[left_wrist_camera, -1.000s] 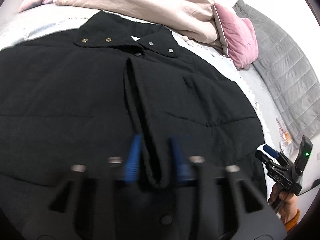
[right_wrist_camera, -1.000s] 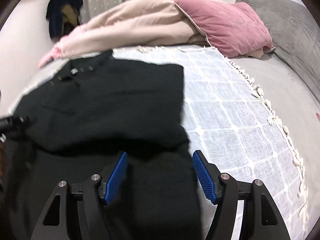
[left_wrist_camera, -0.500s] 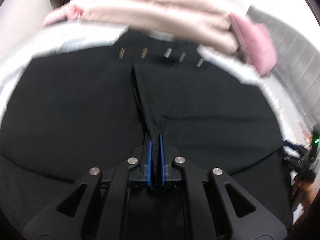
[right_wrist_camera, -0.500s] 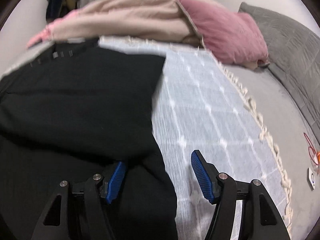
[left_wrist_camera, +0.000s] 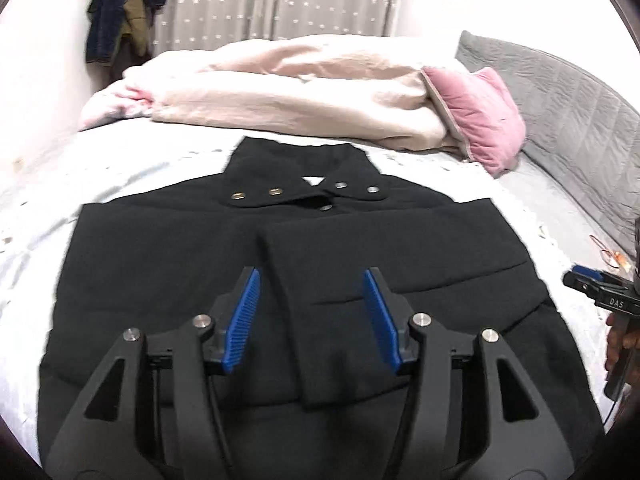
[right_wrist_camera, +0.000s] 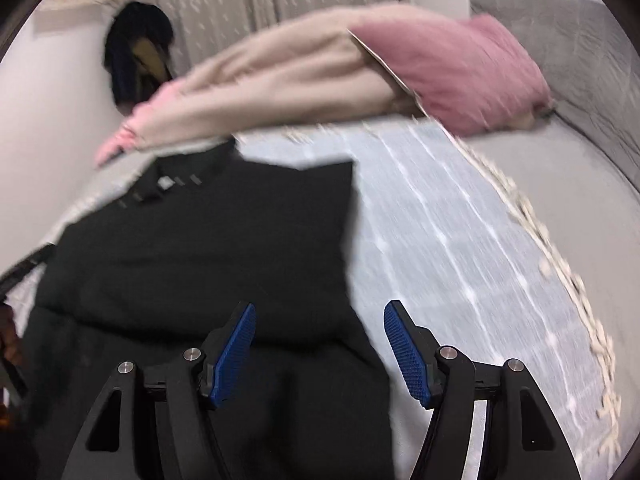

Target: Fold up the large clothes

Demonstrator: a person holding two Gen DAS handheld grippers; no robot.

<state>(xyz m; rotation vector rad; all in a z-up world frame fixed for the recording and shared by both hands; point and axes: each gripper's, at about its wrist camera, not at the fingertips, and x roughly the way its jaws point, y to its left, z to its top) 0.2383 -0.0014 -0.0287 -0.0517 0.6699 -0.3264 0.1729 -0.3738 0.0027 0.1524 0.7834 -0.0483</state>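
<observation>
A black padded coat (left_wrist_camera: pixel 172 276) lies flat on the bed, collar with metal snaps (left_wrist_camera: pixel 276 191) at the far end. Its right sleeve (left_wrist_camera: pixel 400 256) is folded across the chest. My left gripper (left_wrist_camera: pixel 310 316) hovers above the sleeve's end, its jaws opening, and the blue pads touch no cloth. In the right wrist view the coat (right_wrist_camera: pixel 208 256) fills the left half. My right gripper (right_wrist_camera: pixel 320 344) stands open over the coat's right edge, holding nothing; from the left wrist camera it shows at the far right (left_wrist_camera: pixel 592 280) in a hand.
A beige duvet (left_wrist_camera: pixel 304 84) and a pink pillow (left_wrist_camera: pixel 484 112) are heaped at the bed's far end. A pale checked blanket (right_wrist_camera: pixel 460 248) with a fringed edge lies under the coat. A grey quilted cover (left_wrist_camera: pixel 576 112) runs along the right. Dark clothes (left_wrist_camera: pixel 120 8) hang by the curtain.
My left gripper let go of the sleeve end it was pinching, and its jaws spread as it rose and drew back. The sleeve now lies flat. The right gripper stayed open and rose slightly.
</observation>
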